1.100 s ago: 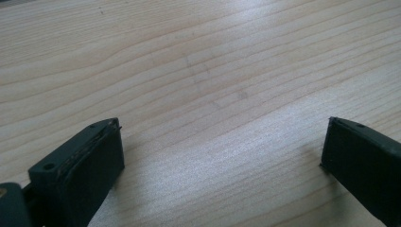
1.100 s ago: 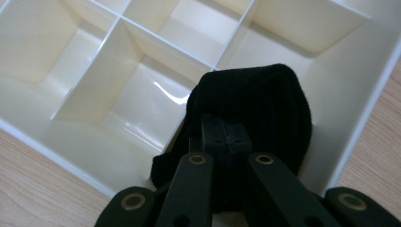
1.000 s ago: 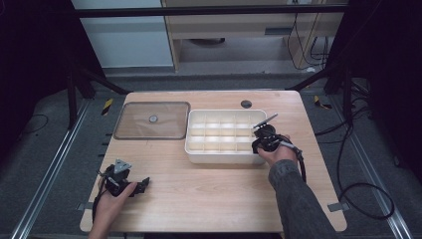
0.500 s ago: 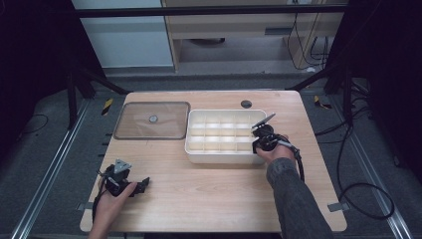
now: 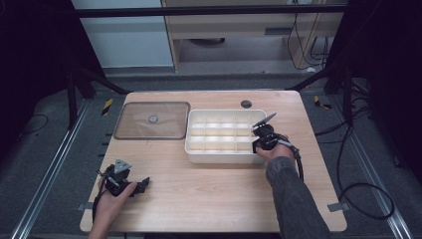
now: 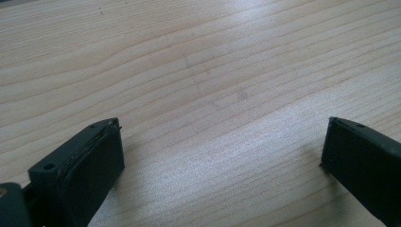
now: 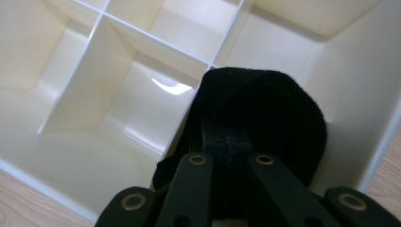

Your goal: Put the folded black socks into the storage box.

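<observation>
Divided box [image 5: 221, 137]: cream-white throughout, walls and partitions [image 7: 142, 40] alike. Cloth bundle [image 7: 265, 123] inside the box's corner compartment: plain black, matt. Both grippers [image 5: 263, 135] [image 5: 130, 185]: black. Lid [image 5: 152, 120] left of the box: clear, brownish tint. Table [image 5: 209, 189] under the box: pale wood, wavy grain [image 6: 198, 71].

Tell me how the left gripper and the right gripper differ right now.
The left gripper is open with nothing between its jaws; the right gripper is shut on a black fuzzy cloth. The left gripper rests over bare wooden table; the right gripper reaches into the cream divided tray. Both are black and hand-held.
</observation>
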`<state>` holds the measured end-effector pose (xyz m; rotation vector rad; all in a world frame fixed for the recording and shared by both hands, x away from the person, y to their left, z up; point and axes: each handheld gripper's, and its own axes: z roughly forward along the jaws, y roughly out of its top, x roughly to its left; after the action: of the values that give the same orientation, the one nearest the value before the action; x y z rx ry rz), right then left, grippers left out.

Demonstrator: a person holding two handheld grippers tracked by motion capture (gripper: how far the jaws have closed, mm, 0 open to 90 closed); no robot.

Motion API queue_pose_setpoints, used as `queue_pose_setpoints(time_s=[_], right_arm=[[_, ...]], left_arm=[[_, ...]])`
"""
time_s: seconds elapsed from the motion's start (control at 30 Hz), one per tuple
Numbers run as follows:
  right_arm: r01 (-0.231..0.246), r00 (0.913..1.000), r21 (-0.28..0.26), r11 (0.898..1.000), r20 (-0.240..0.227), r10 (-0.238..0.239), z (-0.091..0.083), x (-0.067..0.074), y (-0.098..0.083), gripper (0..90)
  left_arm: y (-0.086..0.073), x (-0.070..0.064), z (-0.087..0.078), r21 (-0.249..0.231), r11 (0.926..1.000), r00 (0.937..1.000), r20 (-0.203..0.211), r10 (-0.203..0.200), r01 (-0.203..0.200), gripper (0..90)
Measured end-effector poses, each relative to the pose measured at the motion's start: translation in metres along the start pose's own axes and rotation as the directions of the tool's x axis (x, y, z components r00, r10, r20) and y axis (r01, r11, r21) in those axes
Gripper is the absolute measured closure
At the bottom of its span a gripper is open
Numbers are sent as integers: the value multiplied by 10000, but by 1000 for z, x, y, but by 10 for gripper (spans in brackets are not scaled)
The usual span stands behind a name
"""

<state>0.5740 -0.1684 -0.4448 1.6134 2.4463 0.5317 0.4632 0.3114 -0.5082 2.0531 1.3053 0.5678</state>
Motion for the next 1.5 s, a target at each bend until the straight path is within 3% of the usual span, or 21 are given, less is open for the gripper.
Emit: queue_pose_setpoints(time_s=[0.43,0.5,0.53,0.7,0.87,1.17,1.33,1.37,1.4,1.5], right_arm=[[17,10000,45,10000,-12,-17,0,0,2,900],[218,9997,70,9997,-52,-218,-2,0,2,900],[164,9996,-96,9998,-228,-166,-5,-3,1,900],[276,9993,-681,9973,-241,-293,-16,-5,-4,900],[383,9992,-1489,9881,-5,-388,-39,-9,-8,900],[133,9995,-2388,9710,-234,-194,-62,-19,-18,900],[-184,9987,-3144,9491,-517,23,-74,-24,-27,900],[-184,9987,-3144,9491,-517,23,-74,-24,-27,900],[-269,9982,-3372,9410,-600,70,-79,-26,-29,900],[-332,9975,-3510,9358,-696,93,-82,-26,-32,900]], left_arm=[[0,0,0,-47,10000,10000,5,-49,49,0],[0,0,0,-55,10000,10000,4,-57,57,0],[0,0,1,-68,9999,10000,9,-74,74,0],[0,0,0,-28,10000,10000,7,-26,26,0],[0,0,0,-30,10000,10000,2,-29,29,0],[0,0,0,-51,10000,10000,-5,-58,58,0],[0,-1,0,-49,10000,10000,-8,-58,58,0],[0,-1,0,-49,10000,10000,-8,-58,58,0],[0,-1,0,-47,10000,10000,-6,-58,58,0],[0,-1,0,-48,10000,10000,-6,-58,58,0]])
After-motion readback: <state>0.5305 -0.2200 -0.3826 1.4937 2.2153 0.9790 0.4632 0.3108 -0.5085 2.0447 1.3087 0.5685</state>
